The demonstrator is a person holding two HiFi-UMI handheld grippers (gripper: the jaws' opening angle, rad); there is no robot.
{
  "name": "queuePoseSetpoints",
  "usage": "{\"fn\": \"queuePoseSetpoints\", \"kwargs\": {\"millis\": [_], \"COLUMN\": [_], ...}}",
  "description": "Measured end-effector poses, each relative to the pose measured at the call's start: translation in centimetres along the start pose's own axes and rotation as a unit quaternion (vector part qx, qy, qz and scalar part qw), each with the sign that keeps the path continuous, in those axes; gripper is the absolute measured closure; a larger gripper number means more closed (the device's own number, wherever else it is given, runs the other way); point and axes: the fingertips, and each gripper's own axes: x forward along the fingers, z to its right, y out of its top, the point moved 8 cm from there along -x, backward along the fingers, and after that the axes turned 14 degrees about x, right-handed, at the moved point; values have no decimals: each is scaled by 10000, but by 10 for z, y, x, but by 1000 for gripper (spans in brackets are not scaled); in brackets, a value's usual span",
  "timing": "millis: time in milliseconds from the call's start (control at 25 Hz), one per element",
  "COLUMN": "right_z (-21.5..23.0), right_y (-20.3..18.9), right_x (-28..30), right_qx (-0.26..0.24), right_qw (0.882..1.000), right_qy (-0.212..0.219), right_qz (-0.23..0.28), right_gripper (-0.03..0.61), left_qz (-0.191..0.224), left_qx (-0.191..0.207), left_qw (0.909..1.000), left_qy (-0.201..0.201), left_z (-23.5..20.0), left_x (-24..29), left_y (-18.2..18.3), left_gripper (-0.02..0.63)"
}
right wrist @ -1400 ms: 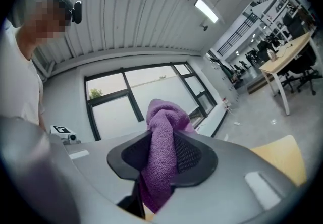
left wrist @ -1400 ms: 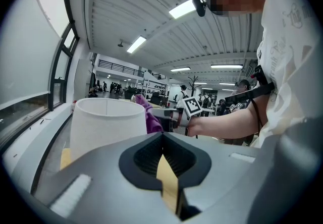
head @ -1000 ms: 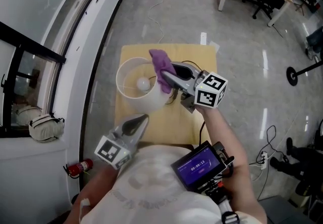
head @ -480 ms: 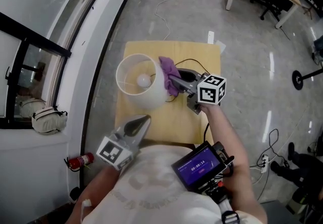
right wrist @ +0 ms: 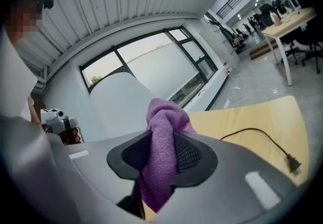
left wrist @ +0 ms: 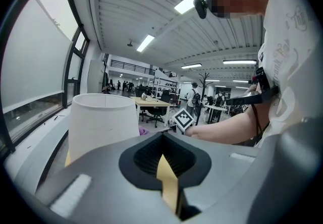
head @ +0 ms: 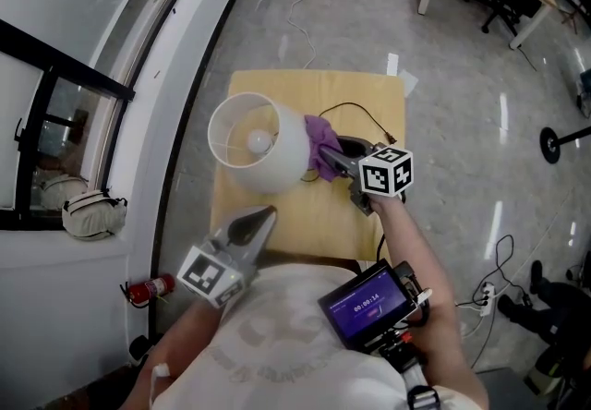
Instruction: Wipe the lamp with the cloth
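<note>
- Pinching the purple cloth (head: pixel 320 134) between its jaws, the right gripper (head: pixel 325 155) holds it against the right side of the lamp (head: pixel 263 168).
- The lamp stands near the left edge of the yellow table (head: pixel 365 90); a black cord (right wrist: pixel 249 129) lies toward the far right corner.
- The left gripper (head: pixel 266 214) hovers at the table's near edge, jaws pressed together, empty.

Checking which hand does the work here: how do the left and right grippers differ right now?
The left gripper is shut on nothing, while the right gripper is shut on the purple cloth. The left gripper hangs back over the table's near edge, apart from the lamp. The right gripper holds the cloth at the lamp's side. Both are grey and point toward the lamp.
</note>
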Motion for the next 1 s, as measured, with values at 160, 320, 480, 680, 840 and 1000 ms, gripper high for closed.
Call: {"fn": "queuePoseSetpoints", "kwargs": {"millis": [160, 320, 480, 680, 840, 1000], "right_z": [-39, -107, -157, -163, -153, -141], "right_y": [13, 25, 20, 0, -18, -38], "right_x": [-23, -37, -27, -8, -4, -3], "right_qx": [-541, -1555, -2465, -2795, -2571, -2309], "right_qw": [9955, 9759, 9555, 9496, 9544, 9594], "right_qy": [265, 805, 791, 261, 59, -242], "right_qz": [733, 1300, 1416, 1394, 1518, 1599], "right_gripper": [442, 442, 442, 442, 442, 442], "left_qz": [-28, 6, 97, 248, 291, 275], "left_qx": [-3, 46, 29, -19, -44, -63], "left_qw": [10000, 10000, 9999, 9995, 9992, 9990], "left_qy": [-1, 2, -52, -178, -269, -338], "left_z": [-3, -12, -22, -33, -45, -59], "left_x": [0, -4, -8, -14, -23, -37], "left_y": [3, 3, 1, -3, -8, -15], "left_gripper": [614, 614, 614, 614, 614, 614]}}
